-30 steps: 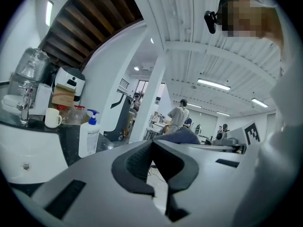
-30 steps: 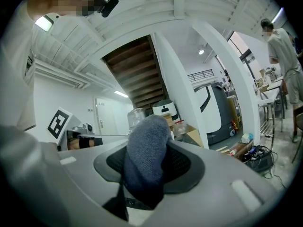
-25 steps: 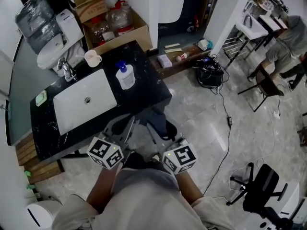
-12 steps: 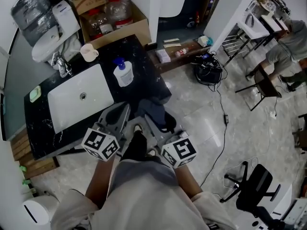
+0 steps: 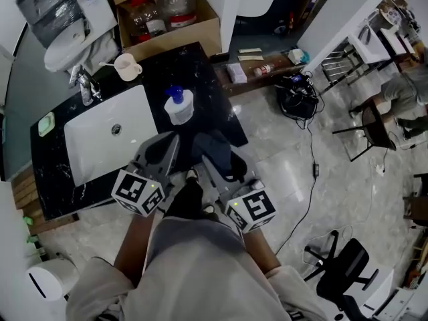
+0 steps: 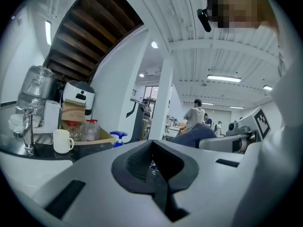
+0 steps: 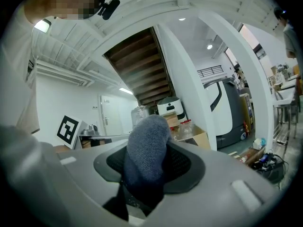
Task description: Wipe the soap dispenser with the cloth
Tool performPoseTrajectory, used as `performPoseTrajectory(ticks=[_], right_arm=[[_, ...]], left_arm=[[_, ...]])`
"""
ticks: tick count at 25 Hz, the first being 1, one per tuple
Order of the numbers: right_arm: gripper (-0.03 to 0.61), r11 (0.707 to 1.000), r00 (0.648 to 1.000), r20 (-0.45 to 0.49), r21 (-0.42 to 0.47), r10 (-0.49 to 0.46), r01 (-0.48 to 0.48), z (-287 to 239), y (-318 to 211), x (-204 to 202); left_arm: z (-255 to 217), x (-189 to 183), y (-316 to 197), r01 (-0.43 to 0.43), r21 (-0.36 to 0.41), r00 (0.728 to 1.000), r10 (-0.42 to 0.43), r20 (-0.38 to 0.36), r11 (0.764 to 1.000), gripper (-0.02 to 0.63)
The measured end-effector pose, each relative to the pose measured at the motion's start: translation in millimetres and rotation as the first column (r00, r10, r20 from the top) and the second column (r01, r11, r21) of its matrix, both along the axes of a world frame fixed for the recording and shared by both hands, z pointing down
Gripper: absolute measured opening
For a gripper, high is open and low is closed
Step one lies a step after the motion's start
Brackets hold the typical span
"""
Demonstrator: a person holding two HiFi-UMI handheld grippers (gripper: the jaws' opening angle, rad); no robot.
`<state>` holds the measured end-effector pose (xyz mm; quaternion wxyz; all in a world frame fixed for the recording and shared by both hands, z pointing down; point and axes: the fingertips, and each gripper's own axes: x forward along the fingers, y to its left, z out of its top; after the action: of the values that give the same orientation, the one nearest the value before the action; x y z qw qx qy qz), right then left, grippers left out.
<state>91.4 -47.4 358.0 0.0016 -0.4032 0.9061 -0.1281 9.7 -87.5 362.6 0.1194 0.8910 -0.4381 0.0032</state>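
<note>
My right hand-held gripper (image 5: 208, 169) is clenched on a dark blue-grey fleecy cloth (image 7: 146, 148), which bulges up between its jaws. My left hand-held gripper (image 5: 172, 142) is clenched on nothing, jaws together. The white soap dispenser with a blue pump (image 5: 178, 105) stands on the black marble table (image 5: 200, 65), between the white sink (image 5: 100, 142) and the table's right edge.

My head camera looks steeply down; left hand-held gripper (image 5: 170, 142) and right hand-held gripper (image 5: 206, 164) cameras look level from close behind the jaws; all share the far cardboard box (image 5: 174, 44).
</note>
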Motion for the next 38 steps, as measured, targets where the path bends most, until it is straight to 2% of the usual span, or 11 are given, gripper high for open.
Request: performPoseTrajectory(ticks=[15, 18, 22, 38], right_arm=[[0.170, 0.999, 0.999, -0.035, -0.037, 0.009, -0.010, 9, -79, -11], [0.172, 0.999, 0.998, -0.047, -0.035, 0.029, -0.031, 7, -92, -11], [0.172, 0.998, 0.997, -0.057, -0.033, 0.042, -0.044, 7, -107, -15], [0.172, 0.996, 0.991, -0.104, -0.035, 0.082, -0.086, 8, -131, -25]], left_arm=[[30, -26, -78, 0.036, -0.010, 0.994, -0.035, 0.108, 0.999, 0.012], [39, -25, -87, 0.014, -0.030, 0.990, -0.009, 0.142, 0.999, 0.100], [49, -22, -97, -0.021, -0.051, 0.985, 0.029, 0.169, 0.998, 0.138], [54, 4, -123, -0.166, -0.017, 0.964, 0.166, 0.209, 0.986, 0.160]])
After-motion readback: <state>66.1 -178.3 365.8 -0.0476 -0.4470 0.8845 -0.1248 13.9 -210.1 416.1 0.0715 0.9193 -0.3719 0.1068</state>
